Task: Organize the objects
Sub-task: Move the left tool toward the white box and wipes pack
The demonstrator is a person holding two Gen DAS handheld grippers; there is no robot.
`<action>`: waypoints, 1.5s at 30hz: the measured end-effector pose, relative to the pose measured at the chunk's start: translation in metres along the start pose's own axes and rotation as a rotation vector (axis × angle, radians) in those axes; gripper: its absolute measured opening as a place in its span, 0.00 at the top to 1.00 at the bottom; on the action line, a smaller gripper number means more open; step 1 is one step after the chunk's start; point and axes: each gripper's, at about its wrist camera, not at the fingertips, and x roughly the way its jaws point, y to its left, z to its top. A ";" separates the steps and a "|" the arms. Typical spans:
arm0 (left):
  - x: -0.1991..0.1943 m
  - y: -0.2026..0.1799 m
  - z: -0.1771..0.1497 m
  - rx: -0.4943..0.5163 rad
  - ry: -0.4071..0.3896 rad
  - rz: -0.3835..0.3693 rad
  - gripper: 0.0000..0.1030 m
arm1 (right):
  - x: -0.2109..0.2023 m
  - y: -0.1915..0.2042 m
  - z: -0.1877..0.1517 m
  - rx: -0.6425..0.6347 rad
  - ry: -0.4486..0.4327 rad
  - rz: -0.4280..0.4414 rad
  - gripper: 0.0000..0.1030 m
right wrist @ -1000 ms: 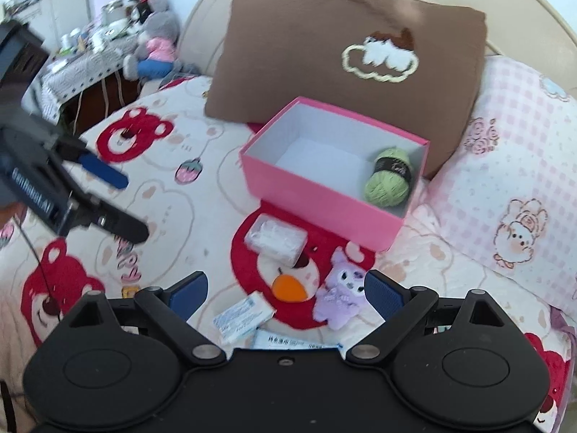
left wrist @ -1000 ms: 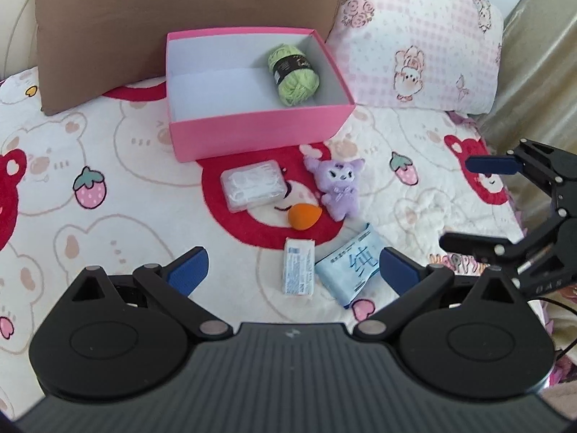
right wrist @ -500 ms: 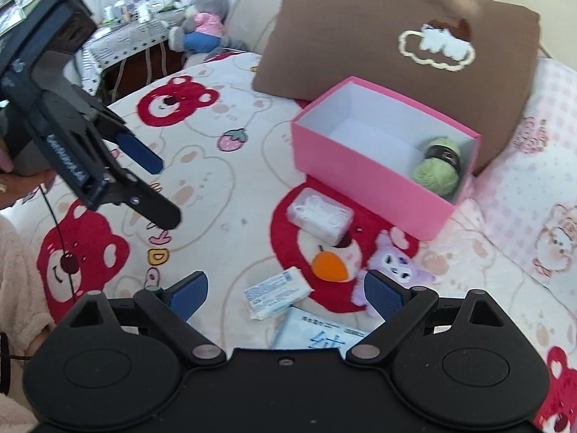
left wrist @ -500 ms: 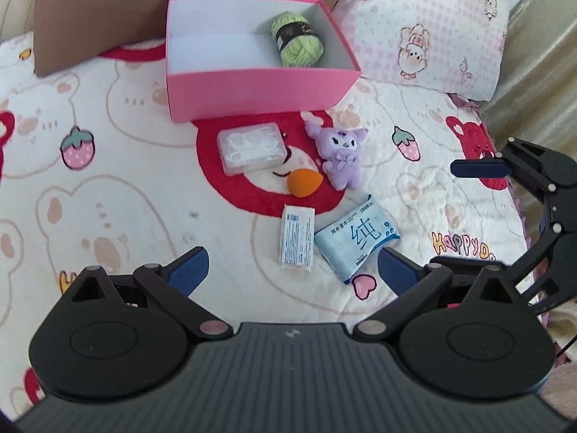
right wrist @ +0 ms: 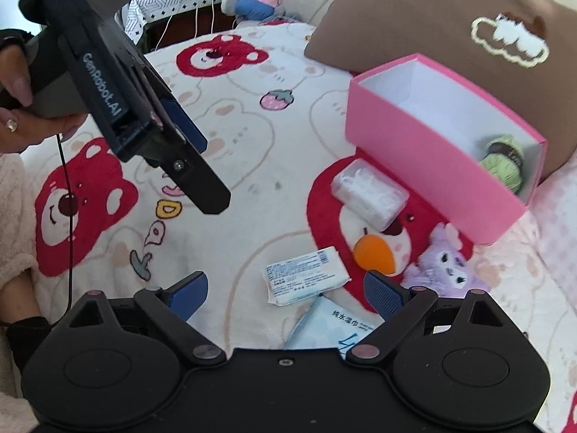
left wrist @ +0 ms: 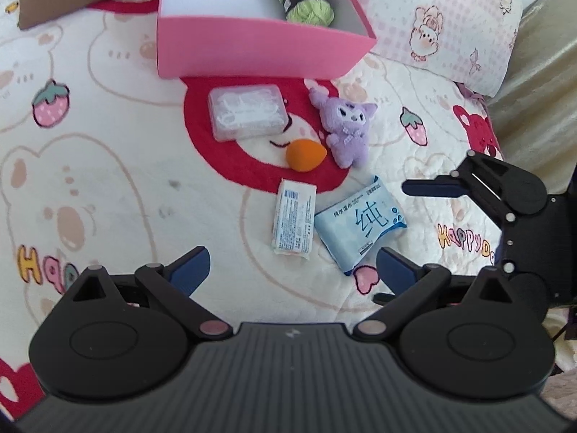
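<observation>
Bedding printed with red bears and strawberries (left wrist: 90, 151) carries everything, so the loose items lie flat where they can be picked from above. Going left to right in the left wrist view: the left tool (left wrist: 292, 267) hovers with its blue pads wide apart and nothing between them, poised over the white printed sachet (left wrist: 294, 224) and the pale blue wet-wipe pack (left wrist: 359, 224) just beside it. Above these lie the clear plastic case of white picks (left wrist: 248, 112), the orange teardrop sponge (left wrist: 305, 155) and the purple plush toy (left wrist: 344, 128), grouped near the pink cardboard box (left wrist: 252, 48), which already holds the green yarn ball (left wrist: 306, 1), apparently the collecting place. The right tool (right wrist: 285, 290) hangs at the right, wide and empty.
</observation>
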 end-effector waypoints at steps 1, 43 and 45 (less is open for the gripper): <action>0.004 0.001 -0.001 -0.005 0.007 -0.005 0.04 | 0.004 0.000 -0.001 -0.006 0.008 -0.003 0.08; 0.102 0.029 -0.039 -0.208 -0.030 -0.168 0.27 | 0.106 0.011 -0.018 -0.296 0.137 -0.100 0.08; 0.105 0.030 -0.041 -0.222 -0.029 -0.178 0.33 | 0.108 0.008 -0.017 -0.290 0.138 -0.100 0.08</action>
